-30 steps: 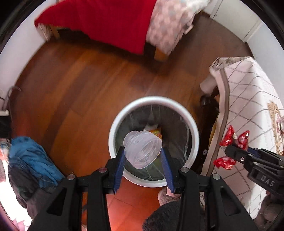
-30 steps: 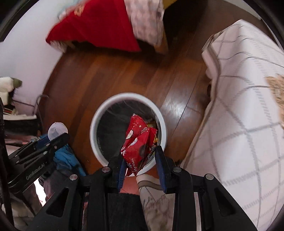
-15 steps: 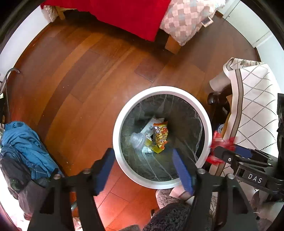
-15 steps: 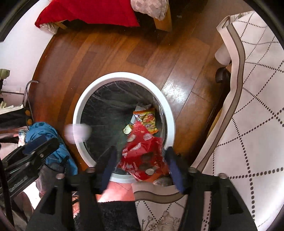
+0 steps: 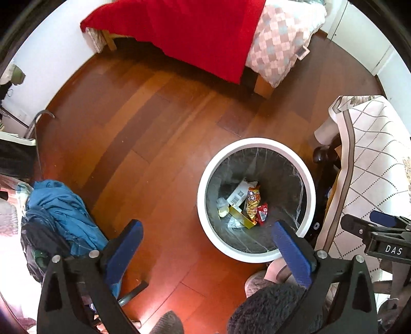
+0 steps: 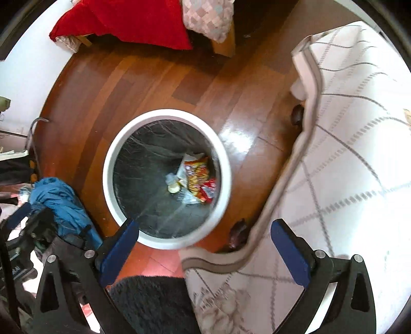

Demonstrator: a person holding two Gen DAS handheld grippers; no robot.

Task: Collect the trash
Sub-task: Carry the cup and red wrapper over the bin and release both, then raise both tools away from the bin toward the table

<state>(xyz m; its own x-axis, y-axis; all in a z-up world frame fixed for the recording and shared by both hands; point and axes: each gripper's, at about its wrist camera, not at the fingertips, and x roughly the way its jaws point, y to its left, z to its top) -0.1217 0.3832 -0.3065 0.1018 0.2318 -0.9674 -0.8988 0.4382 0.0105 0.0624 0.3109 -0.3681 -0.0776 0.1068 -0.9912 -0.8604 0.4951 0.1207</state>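
Observation:
A round white trash bin [image 5: 203,190] [image 6: 108,177] with a dark liner stands on the wooden floor. At its bottom lie a clear plastic cup [image 5: 222,205] [image 6: 172,183], a red wrapper [image 5: 262,213] [image 6: 209,190], an orange snack bag [image 5: 253,203] [image 6: 196,174] and other scraps. My left gripper [image 5: 206,231] hangs above the floor at the bin's left, its jaws opening wide with nothing between them. My right gripper [image 6: 205,231] is over the bin's near rim, jaws also opening wide and empty; it shows in the left wrist view [image 5: 370,226].
A table with a white patterned cloth [image 5: 372,164] [image 6: 346,154] stands right of the bin. A bed with a red blanket [image 5: 200,28] [image 6: 123,20] lies beyond. Blue clothes [image 5: 59,205] [image 6: 59,203] are piled at the left. A dark fuzzy slipper [image 5: 267,308] [image 6: 151,303] is below.
The left gripper let go of the clear cup and the right let go of the red wrapper. Both now lie in the bin. Both pairs of jaws spread wide.

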